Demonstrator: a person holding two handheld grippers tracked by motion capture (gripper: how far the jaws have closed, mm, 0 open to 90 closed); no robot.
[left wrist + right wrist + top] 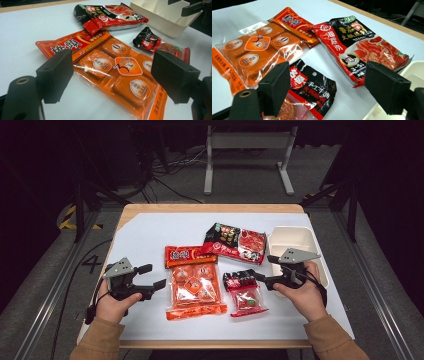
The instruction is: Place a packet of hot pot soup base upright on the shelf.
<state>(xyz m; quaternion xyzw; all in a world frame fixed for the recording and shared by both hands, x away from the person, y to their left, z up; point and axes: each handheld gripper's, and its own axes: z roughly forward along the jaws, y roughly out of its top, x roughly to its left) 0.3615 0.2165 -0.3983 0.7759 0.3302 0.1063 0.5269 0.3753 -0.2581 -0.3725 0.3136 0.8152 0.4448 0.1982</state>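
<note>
Left gripper [153,277] sits at the left of the white mat [145,237], jaws wide apart, nothing between them, pointing right at the orange pack [194,285]. In the left gripper view the orange pack [117,72] lies flat on the mat just beyond the jaws, its red header toward the far left, not touched by either pad. Right gripper [264,269] is at the right of the mat, jaws also spread wide and empty, pointing left toward the small pack [246,292]. In the right gripper view the small pack [312,87] lies low between the two jaws, black top up, clear part with a reddish block at the bottom edge; whether the pads touch it can't be told, they don't clamp it. The red bag [235,242] lies flat behind both packs, one corner overlapping the orange pack's header; in the right gripper view the red bag [359,47] is beyond the small pack, apart from it. White bin [295,242] stands at the right edge of the mat, just beside the red bag, behind the right gripper. All three packs are on the mat, none in the bin.
</note>
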